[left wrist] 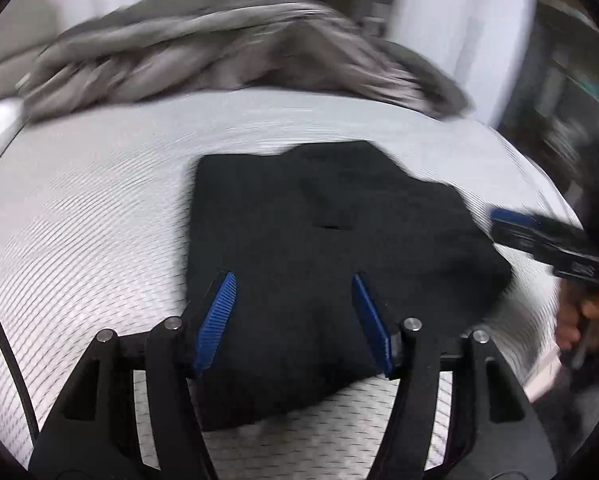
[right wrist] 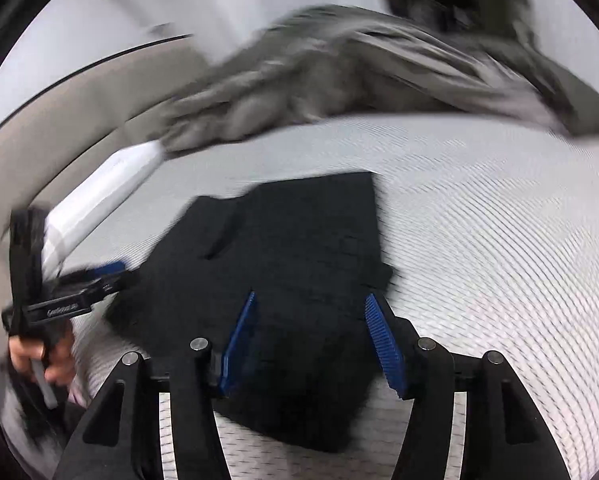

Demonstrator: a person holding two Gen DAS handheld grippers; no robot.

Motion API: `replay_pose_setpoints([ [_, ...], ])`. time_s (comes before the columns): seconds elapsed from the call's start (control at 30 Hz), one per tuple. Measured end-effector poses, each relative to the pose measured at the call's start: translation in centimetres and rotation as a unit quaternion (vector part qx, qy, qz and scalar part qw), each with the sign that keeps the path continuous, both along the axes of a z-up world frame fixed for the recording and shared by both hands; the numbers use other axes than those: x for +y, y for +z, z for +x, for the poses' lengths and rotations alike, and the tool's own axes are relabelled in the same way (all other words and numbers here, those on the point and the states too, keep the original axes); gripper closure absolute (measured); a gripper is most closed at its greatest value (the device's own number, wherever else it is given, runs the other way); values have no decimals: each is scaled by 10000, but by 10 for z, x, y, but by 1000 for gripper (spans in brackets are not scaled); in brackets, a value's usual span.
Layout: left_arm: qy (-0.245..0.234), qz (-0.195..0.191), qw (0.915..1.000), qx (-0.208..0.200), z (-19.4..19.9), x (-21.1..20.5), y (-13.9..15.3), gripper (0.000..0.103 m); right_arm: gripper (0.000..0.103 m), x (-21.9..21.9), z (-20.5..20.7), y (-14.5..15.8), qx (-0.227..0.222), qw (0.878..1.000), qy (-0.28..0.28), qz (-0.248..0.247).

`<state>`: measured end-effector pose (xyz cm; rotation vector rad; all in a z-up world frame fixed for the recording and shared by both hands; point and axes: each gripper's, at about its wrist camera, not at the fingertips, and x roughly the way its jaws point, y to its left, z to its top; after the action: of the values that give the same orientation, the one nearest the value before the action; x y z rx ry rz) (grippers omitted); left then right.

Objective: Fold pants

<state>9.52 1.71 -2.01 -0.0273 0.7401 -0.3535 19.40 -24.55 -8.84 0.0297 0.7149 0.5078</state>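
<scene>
White mesh bed [left wrist: 99,220], grey blanket [left wrist: 219,48], folded black pants [left wrist: 319,260]

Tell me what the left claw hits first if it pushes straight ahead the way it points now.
Most likely the folded black pants: the open left claw points right over them, with the grey blanket farther back on the mattress. Depth is unclear, so it may skim above the cloth.

Place: a bedroom at home.
Bed: patterned white mattress [left wrist: 99,200] underfoot.
Bedding: rumpled grey blanket [left wrist: 219,40] heaped behind.
</scene>
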Motion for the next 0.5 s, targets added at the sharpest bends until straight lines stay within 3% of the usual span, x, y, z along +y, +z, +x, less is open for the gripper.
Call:
replay_pose_setpoints([
  [0.1, -656, 137, 9972, 337, 8, -26, -19, 44, 46, 37, 4, -17, 243, 9985, 466, -126],
  [0.2, -786, 329, 9950, 521, 17, -27, -36, 44, 52, 65, 18, -46, 426, 9940, 657, -760],
  [0.33, -1045, 296, 9920, 648, 9, -7, -37, 44, 64, 49, 11, -49, 62, 9849, 610, -1618],
  [0.43, -1085, 348, 9914, 640, 7, -2, -33, 44, 63, 31, -4, -43, -240, 9765, 519, -2078],
  [0.5, -959, 342, 9927, 639, 5, 1, -27, 44, 62, 19, -9, -38, -223, 9785, 392, -2011],
])
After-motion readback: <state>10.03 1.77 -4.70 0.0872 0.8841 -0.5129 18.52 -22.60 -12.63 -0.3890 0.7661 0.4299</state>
